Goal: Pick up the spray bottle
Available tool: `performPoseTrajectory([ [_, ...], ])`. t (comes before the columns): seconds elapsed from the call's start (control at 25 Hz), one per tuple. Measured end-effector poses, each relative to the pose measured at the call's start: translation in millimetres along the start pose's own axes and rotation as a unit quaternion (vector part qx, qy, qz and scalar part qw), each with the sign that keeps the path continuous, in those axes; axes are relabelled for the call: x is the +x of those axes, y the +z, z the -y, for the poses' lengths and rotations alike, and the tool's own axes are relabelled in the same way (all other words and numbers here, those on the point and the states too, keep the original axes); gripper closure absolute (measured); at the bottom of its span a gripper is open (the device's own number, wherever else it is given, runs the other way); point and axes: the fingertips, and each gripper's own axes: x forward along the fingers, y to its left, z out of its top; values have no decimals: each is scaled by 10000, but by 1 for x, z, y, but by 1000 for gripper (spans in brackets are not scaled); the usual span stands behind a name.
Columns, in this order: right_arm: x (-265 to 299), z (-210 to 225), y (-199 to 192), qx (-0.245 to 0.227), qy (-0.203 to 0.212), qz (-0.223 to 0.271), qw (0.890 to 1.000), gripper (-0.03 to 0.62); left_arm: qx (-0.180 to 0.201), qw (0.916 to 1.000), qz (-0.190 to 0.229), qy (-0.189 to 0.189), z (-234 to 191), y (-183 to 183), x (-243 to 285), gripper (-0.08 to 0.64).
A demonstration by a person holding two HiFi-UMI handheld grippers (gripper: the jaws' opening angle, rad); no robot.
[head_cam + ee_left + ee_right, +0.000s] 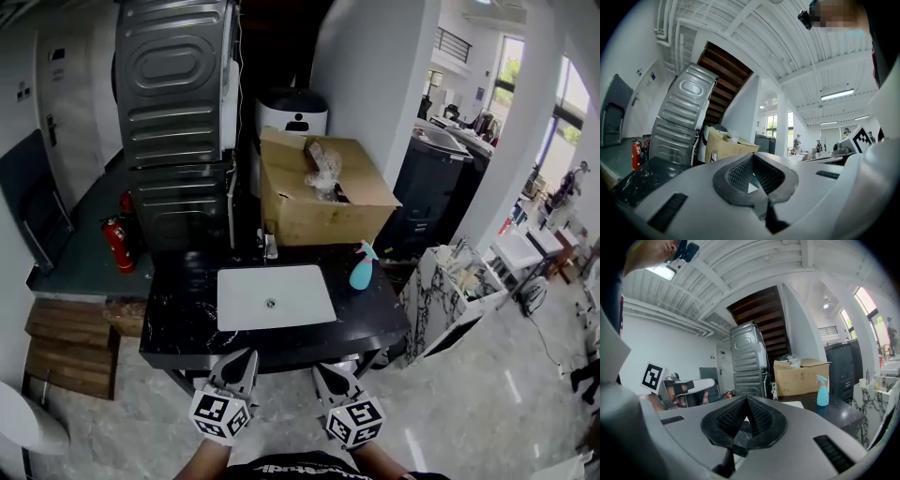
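The teal spray bottle [362, 267] stands upright on the black marble counter [178, 323], to the right of the white sink [309, 300] and just in front of the cardboard box. In the right gripper view the spray bottle [822, 392] stands far ahead, to the right of the jaws. Both grippers hang side by side below the counter's near edge, well short of the bottle. My left gripper [246, 357] has its jaws together with nothing between them, and my right gripper [324, 371] looks the same. Each gripper's own view shows closed pads, left gripper [751, 174] and right gripper [746, 416].
An open cardboard box [319, 192] with crumpled plastic sits behind the counter. A tall grey appliance stack [178, 112] rises at the back left, with a red fire extinguisher [118, 244] beside it. A faucet [269, 246] stands behind the sink. A white marbled cabinet [450, 286] stands to the right.
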Motion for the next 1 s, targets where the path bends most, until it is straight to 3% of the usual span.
performPoseTrajectory([
  [0.48,11,33,-15,219,-491,6,9986,557,-91,9996,-165,-206,-16,-23,33,545],
  [1.0,96,157,19,229,-388,201,9988,557,32,9994,-264,-210,-34,-27,180,545],
])
